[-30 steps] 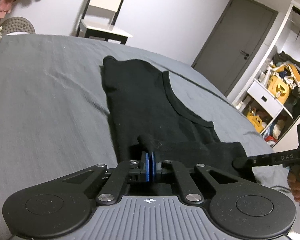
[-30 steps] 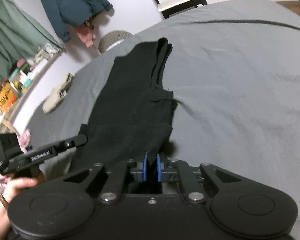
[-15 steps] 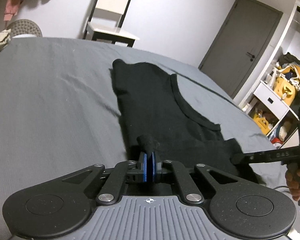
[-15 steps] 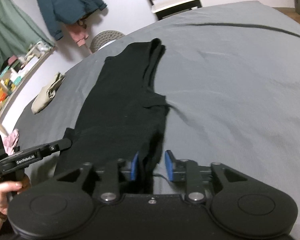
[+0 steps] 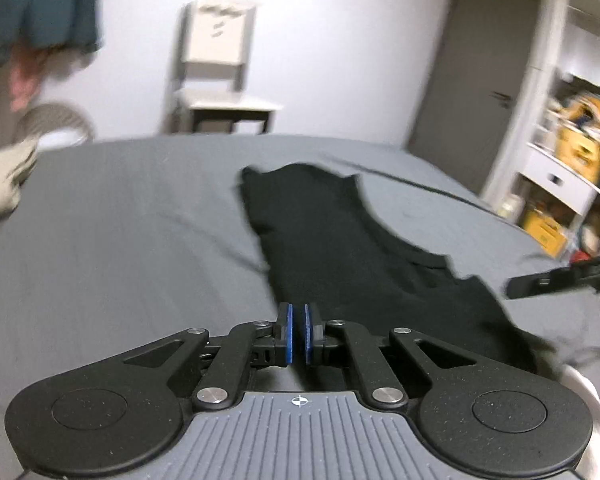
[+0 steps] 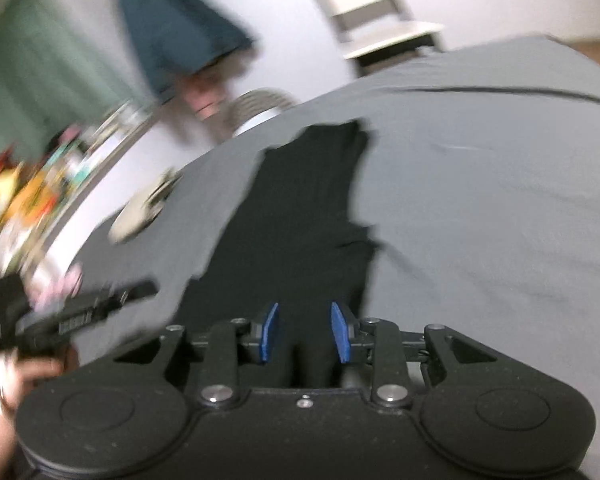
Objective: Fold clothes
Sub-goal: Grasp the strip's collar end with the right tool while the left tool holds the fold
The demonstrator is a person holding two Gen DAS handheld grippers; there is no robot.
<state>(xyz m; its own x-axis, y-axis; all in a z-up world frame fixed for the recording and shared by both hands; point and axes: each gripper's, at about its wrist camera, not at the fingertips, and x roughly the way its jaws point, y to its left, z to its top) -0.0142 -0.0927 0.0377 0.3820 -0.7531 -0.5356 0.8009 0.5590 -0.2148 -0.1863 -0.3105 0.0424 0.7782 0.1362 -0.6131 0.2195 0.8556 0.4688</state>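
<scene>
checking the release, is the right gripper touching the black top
Cannot tell. The right wrist view shows the right gripper open with the black top between its fingers, but blur hides any gap.

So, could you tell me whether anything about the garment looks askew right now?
The black garment lies long and narrow on the grey bed, but its near end spreads unevenly, with ragged edges. Nothing looks spilled or damaged.

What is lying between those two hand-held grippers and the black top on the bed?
Nothing visible. The black top lies straight ahead of both the left hand-held gripper and the right hand-held gripper, with only grey bedsheet around it. A beige cloth sits off aside.
</scene>
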